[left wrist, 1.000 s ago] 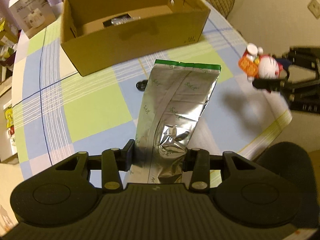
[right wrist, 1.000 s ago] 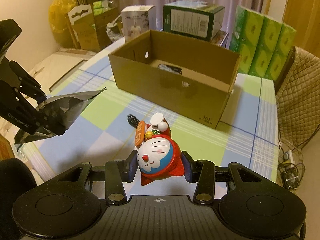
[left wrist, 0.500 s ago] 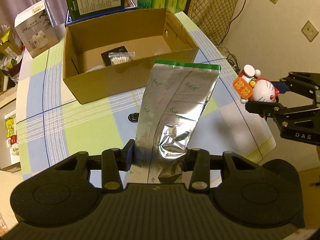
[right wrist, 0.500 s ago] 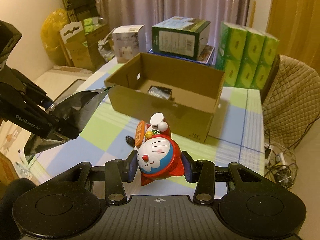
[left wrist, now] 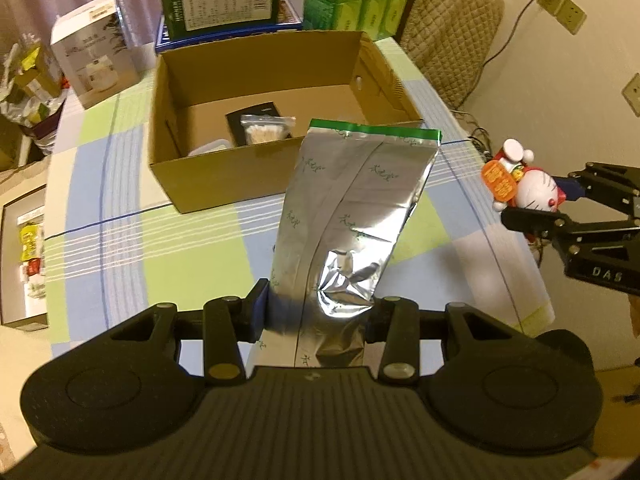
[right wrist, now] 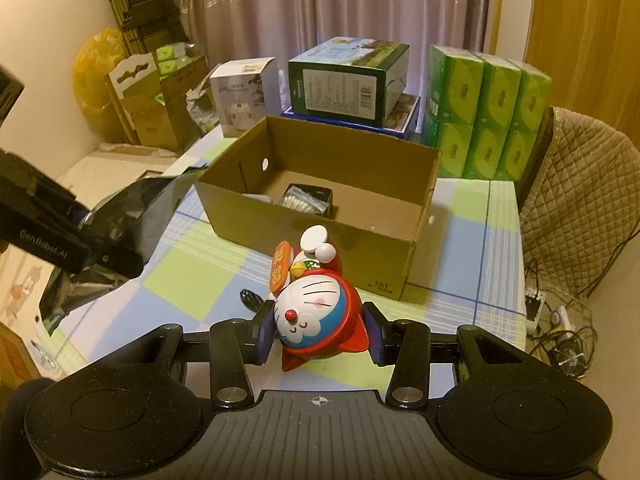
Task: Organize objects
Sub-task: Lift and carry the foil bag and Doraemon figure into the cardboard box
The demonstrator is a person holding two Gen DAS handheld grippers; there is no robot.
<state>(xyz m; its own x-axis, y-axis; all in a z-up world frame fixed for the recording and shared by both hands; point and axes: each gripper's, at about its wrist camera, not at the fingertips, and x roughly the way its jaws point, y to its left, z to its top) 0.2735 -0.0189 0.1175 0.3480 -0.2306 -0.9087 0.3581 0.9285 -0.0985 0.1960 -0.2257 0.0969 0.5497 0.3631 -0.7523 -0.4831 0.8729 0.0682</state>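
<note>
My left gripper [left wrist: 316, 316] is shut on a silver foil pouch [left wrist: 352, 208] with a green top strip, held above the checked tablecloth in front of the open cardboard box [left wrist: 224, 176]. My right gripper [right wrist: 318, 334] is shut on a red and blue cat figurine [right wrist: 312, 308] holding an orange sign. The figurine [left wrist: 516, 184] appears at the right of the left wrist view, and the pouch [right wrist: 120, 216] at the left of the right wrist view. Inside the box [right wrist: 384, 264] lie a bag of cotton swabs [left wrist: 266, 130] on a black packet.
A small black object [right wrist: 250, 298] lies on the tablecloth before the box. Behind the box stand a green carton [right wrist: 348, 80], a white carton [right wrist: 242, 96] and stacked green tissue packs [right wrist: 484, 112]. A quilted chair [right wrist: 576, 208] stands right of the table [right wrist: 200, 272].
Both grippers rose and drew back with their loads, so the box interior and the room behind it now show more fully. Grips are unchanged.
</note>
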